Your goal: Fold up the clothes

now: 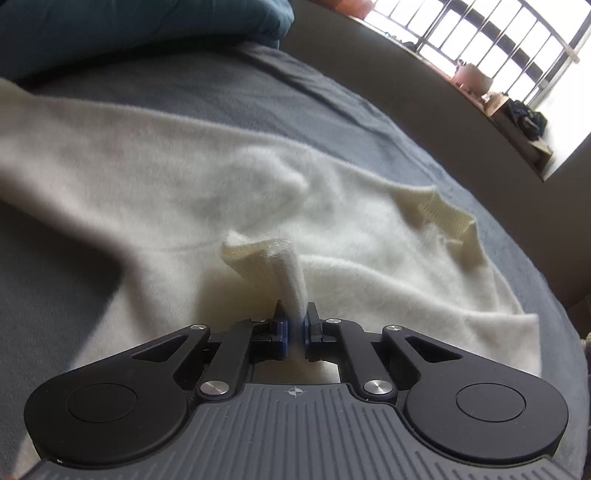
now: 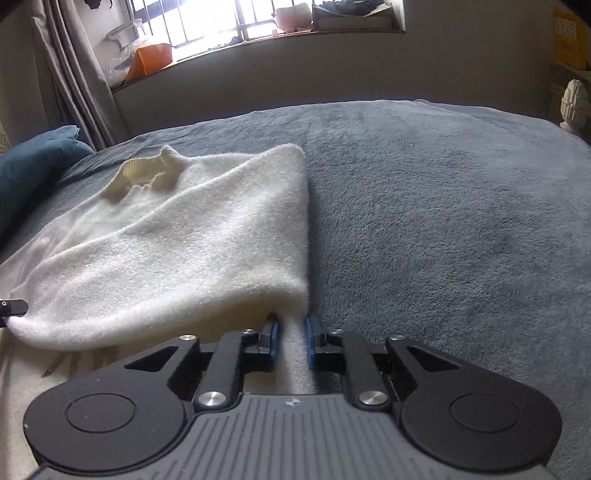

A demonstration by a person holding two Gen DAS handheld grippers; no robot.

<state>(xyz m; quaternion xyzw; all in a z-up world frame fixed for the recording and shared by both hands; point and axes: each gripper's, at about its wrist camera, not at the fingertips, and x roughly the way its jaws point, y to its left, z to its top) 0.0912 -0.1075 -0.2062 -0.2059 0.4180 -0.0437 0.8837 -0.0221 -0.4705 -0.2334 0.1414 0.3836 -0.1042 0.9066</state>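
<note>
A cream fuzzy sweater point(image 1: 184, 177) lies spread on a grey bed cover point(image 1: 229, 85), its ribbed collar point(image 1: 447, 214) toward the right. My left gripper point(image 1: 295, 314) is shut on a raised fold with a ribbed cuff edge point(image 1: 258, 258) standing up just ahead of the jaws. In the right wrist view the sweater point(image 2: 192, 243) lies folded to the left, collar point(image 2: 144, 171) at the far end. My right gripper point(image 2: 291, 325) is shut on the sweater's near right corner, white fabric filling the gap between the blue pads point(image 2: 274, 339).
A teal pillow point(image 1: 129, 33) lies at the head of the bed, also the teal pillow point(image 2: 33, 166). A window ledge point(image 2: 258, 40) with an orange bag point(image 2: 151, 61) and clutter runs behind. Grey curtain point(image 2: 70, 70) hangs left. Bare grey cover point(image 2: 443, 221) stretches right.
</note>
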